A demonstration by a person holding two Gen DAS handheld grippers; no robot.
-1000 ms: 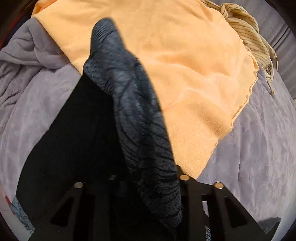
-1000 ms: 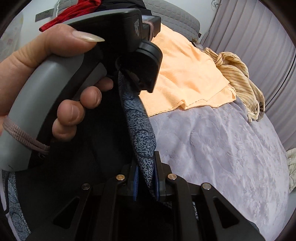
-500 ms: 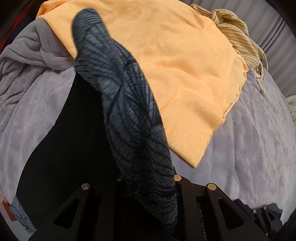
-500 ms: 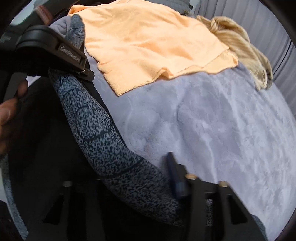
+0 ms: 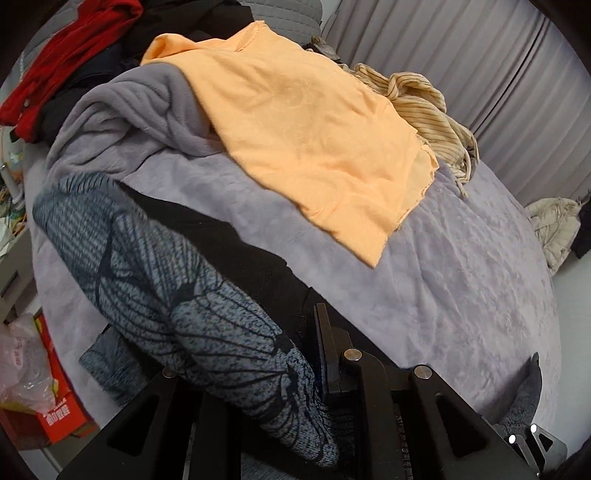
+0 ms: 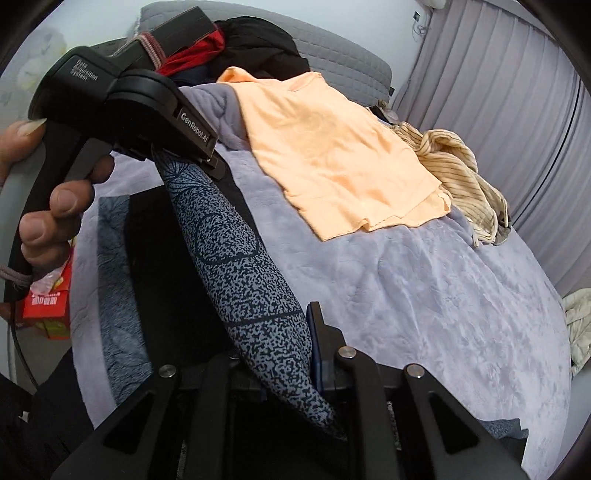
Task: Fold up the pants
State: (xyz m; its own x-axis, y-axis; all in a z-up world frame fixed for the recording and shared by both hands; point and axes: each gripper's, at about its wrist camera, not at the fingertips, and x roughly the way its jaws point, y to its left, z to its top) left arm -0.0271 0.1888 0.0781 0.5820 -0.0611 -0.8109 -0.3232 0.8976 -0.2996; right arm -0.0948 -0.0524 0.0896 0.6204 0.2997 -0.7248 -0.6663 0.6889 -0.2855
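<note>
A bed (image 6: 424, 295) spread with a plush lavender-grey blanket (image 5: 461, 288) fills the room, its quilted grey headboard (image 6: 343, 59) at the far end. Pleated grey curtains (image 6: 498, 92) hang along the right side – soft, even light falls across them. Beside them a pale floor (image 5: 572, 288) shows, and a white wall (image 6: 402, 33) rises behind the headboard

I count one pair of grey-blue patterned knit pants (image 5: 192, 317), one orange cotton cloth (image 5: 314, 136), one cream striped garment (image 5: 424, 110) far right, one red garment (image 5: 55, 66) far left, and my two grippers.
</note>
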